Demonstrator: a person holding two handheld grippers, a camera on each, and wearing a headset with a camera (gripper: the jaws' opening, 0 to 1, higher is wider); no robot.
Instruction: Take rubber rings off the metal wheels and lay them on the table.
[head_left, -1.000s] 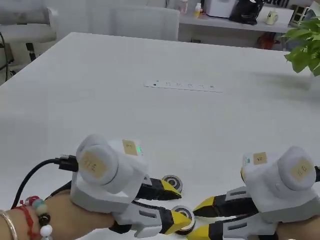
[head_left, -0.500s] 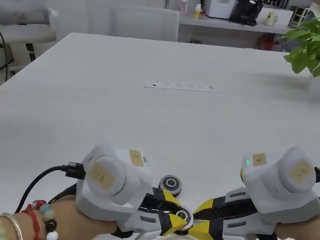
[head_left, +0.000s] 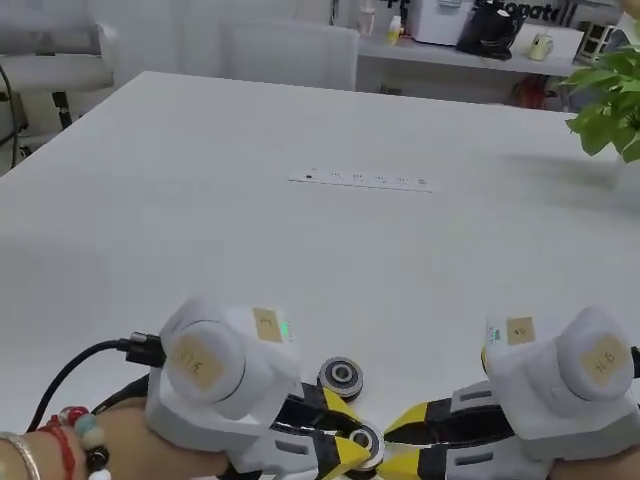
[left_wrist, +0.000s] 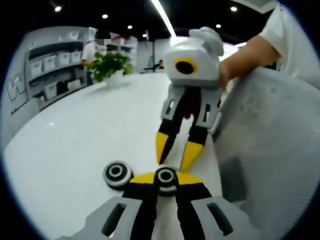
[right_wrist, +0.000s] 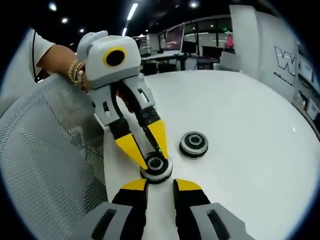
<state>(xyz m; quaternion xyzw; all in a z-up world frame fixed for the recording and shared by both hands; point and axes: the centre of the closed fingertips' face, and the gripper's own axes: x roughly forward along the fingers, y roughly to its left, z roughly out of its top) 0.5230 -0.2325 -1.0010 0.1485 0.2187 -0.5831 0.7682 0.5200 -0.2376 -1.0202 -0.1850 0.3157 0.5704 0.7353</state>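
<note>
Metal wheel (left_wrist: 166, 176) clamped in left gripper (right_wrist: 154, 158) jaws — right gripper (left_wrist: 172, 160) jaws narrowly parted, tips just beside it; second wheel (right_wrist: 193, 143) near.

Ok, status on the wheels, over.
Left gripper shut on near wheel. Right gripper open, jaws at it. Rubber rings on both. Second wheel alongside, clear.

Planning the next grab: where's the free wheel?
Head view, bottom centre: the free wheel lies on the table just beyond the gripped wheel, beside the left gripper.
</note>
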